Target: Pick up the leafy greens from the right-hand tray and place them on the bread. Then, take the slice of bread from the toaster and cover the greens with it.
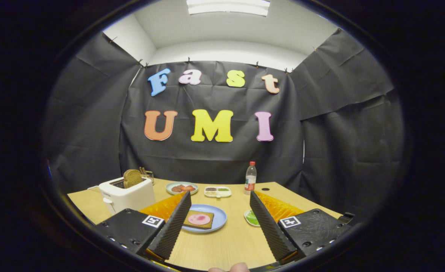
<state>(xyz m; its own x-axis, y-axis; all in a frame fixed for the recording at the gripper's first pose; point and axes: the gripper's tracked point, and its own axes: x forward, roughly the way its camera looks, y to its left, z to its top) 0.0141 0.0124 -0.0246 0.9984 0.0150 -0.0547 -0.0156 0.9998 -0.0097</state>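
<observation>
Gripper (219,206) held level above the table, pointing forward. Jaws spread wide apart; nothing between them, nothing touched. Left finger (173,226) and right finger (267,226) both angle outward from base to tip, ridged inner faces turned toward each other. A fingertip of the person's hand (230,268) shows just behind the gripper.

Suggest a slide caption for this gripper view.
Open tongs hover above the table, blue plate of bread between the fingers, greens by one finger, toaster beyond.

White toaster (128,194), brown bread slice (132,177), blue plate (217,221), green leafy greens (251,218), wood-tone table (222,245).
</observation>
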